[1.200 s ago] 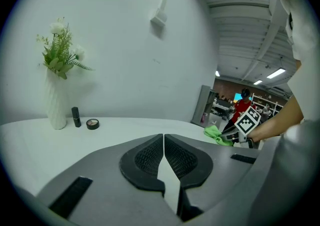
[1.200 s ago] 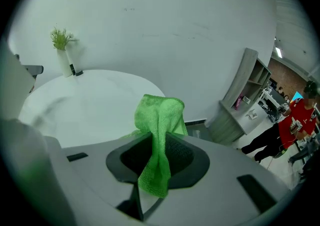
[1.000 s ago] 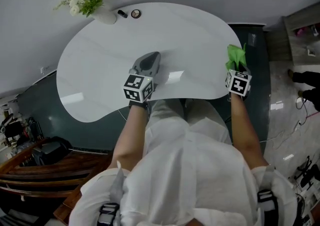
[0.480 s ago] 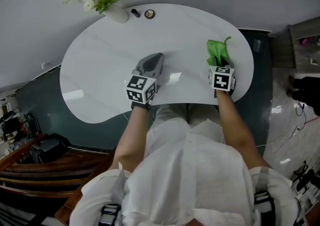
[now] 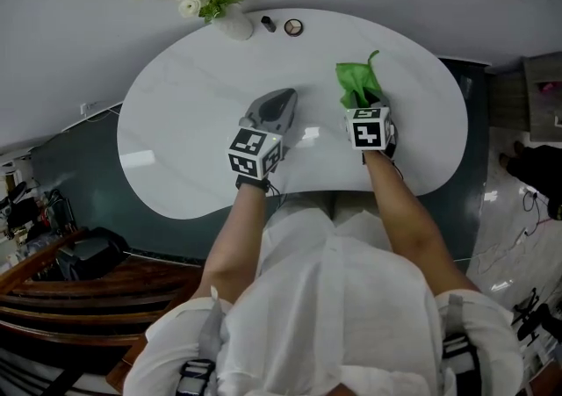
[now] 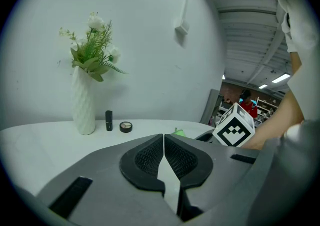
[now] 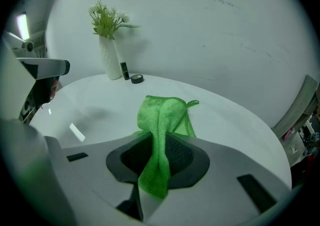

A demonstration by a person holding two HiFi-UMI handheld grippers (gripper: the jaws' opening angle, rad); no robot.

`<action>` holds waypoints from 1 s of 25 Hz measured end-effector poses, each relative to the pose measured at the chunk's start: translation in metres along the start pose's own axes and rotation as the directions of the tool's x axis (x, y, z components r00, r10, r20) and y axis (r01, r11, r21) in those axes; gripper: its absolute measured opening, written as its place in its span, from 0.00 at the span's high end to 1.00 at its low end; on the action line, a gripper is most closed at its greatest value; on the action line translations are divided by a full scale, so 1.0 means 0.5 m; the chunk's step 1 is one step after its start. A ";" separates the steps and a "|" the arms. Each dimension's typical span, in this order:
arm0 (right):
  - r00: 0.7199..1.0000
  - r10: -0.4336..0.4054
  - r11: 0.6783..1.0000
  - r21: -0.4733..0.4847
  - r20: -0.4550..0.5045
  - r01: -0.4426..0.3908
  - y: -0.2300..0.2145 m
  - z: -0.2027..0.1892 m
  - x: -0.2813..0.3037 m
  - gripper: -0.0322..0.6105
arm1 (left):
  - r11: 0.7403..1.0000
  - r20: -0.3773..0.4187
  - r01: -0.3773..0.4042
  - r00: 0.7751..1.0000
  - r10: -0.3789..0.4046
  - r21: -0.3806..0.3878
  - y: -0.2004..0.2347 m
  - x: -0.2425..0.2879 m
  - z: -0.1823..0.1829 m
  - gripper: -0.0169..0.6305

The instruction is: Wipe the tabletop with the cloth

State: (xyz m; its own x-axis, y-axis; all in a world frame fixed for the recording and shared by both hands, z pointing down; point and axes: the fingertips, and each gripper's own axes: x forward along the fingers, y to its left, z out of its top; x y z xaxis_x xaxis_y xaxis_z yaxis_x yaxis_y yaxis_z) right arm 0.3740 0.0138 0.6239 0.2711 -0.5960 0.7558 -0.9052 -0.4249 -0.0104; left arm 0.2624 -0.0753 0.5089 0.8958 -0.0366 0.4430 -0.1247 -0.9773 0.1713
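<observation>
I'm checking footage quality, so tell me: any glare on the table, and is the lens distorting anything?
Head view: glare patches on the white table, one beside the left gripper. Right gripper view: green cloth sharp, a bright streak on the table. Both gripper views: fisheye bending, dark corners.

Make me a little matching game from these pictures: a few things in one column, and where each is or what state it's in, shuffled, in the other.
Things:
1. green cloth
2. white vase
3. left gripper
4. round compact

Places or states:
A. jaws together, nothing between them
B. lying beside a small black tube
C. at the far edge of the tabletop, holding flowers
D. pinched in the right gripper

Pairs: 1-D, 2-C, 3-A, 4-B.
</observation>
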 end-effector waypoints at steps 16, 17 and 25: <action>0.998 0.024 1.000 -0.005 0.049 -0.024 0.015 0.176 0.129 0.84 | 0.999 -0.033 0.048 0.998 -0.047 0.015 0.053 0.026 0.015 0.94; 0.998 0.021 1.000 -0.007 0.055 -0.021 0.008 0.181 0.132 0.84 | 0.999 -0.033 0.049 0.998 -0.048 0.016 0.053 0.031 0.017 0.94; 0.998 -0.026 0.999 0.034 0.060 0.024 -0.095 0.158 0.122 0.84 | 0.997 -0.048 0.070 0.996 -0.068 0.027 0.023 0.078 0.021 0.94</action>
State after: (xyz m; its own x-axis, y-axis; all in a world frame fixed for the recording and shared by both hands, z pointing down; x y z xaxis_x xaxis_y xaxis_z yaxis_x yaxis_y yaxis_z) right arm 0.4594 -0.0561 0.6188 0.3135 -0.6249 0.7150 -0.8870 -0.4616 -0.0146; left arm 0.3005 -0.0902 0.5189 0.8806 0.0404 0.4721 -0.0503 -0.9827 0.1780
